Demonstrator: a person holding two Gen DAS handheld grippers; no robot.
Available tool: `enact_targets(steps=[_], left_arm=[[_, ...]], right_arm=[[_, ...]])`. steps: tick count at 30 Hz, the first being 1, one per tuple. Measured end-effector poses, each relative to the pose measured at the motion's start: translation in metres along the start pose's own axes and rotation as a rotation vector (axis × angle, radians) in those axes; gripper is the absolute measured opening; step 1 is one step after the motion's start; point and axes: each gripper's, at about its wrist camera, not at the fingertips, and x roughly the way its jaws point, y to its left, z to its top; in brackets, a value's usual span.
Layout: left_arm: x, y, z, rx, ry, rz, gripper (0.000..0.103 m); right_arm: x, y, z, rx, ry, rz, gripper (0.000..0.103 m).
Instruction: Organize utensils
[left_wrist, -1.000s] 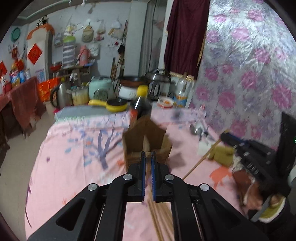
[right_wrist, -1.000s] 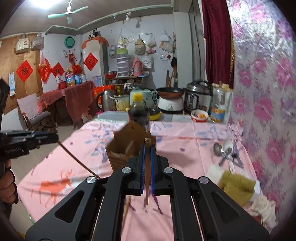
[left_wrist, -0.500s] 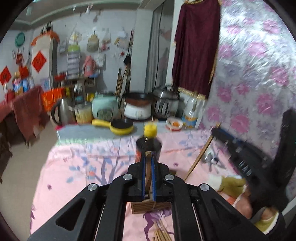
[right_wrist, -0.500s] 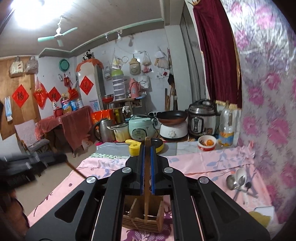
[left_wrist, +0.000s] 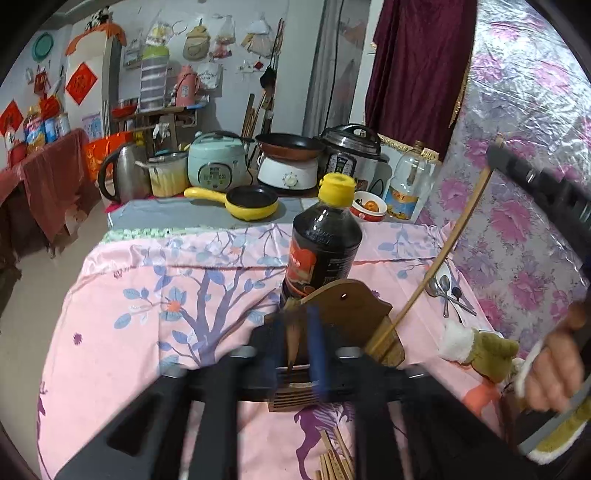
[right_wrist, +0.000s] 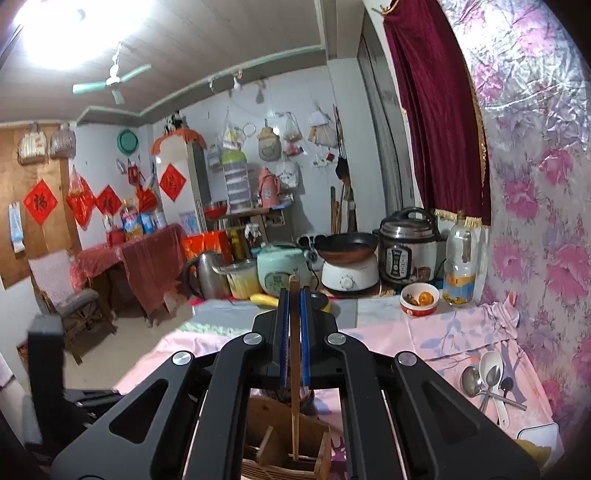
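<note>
Right gripper (right_wrist: 294, 332) fingers pinch a chopstick (right_wrist: 294, 387), tip inside wooden holder (right_wrist: 284, 443).
Left gripper (left_wrist: 299, 347) blurred, finger state unreadable; only its view shows the dark bottle (left_wrist: 321, 251) behind holder.

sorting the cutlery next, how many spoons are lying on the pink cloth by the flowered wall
3 that I can make out, in one crossed heap on the cloth near the wall: a white spoon, a round metal spoon, and a small dark spoon. More may be hidden beneath them.
</note>
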Motion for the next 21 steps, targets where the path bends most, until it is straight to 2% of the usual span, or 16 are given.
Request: enact_targets(steps=[1,2,4,6,9,12,14,17,21], left_arm=[[0.0,0.002,-0.001,-0.012,-0.007,0.006,0.064],[-0.003,0.004,-0.002,-0.023,-0.025,0.013,0.072],[-0.009,0.007,-0.002,-0.024,-0.037,0.005,0.073],[-0.018,0.01,-0.004,-0.031,-0.05,0.004,0.081],[-0.033,0.014,-0.008,-0.045,-0.092,0.045,0.091],[-0.053,0.023,-0.023,-0.066,-0.129,0.077,0.094],[-0.064,0.029,-0.039,-0.086,-0.144,0.096,0.097],[-0.075,0.036,-0.073,-0.106,-0.144,0.147,0.097],[-0.077,0.038,-0.137,-0.113,-0.103,0.251,0.097]], right_arm=[[0.006,0.0,-0.006,-0.006,0.024,-0.004,0.008],[0.014,0.0,-0.015,-0.017,0.064,-0.004,0.012],[0.023,-0.005,-0.028,-0.006,0.124,-0.032,0.013],[0.024,-0.013,-0.036,0.015,0.156,-0.036,0.013],[0.013,-0.02,-0.041,0.039,0.169,-0.036,0.016],[-0.012,-0.025,-0.049,0.059,0.155,-0.04,0.044],[-0.038,-0.024,-0.061,0.063,0.116,-0.064,0.076],[-0.074,-0.024,-0.087,0.1,0.082,-0.095,0.093],[-0.106,-0.023,-0.148,0.183,0.152,-0.096,0.095]])
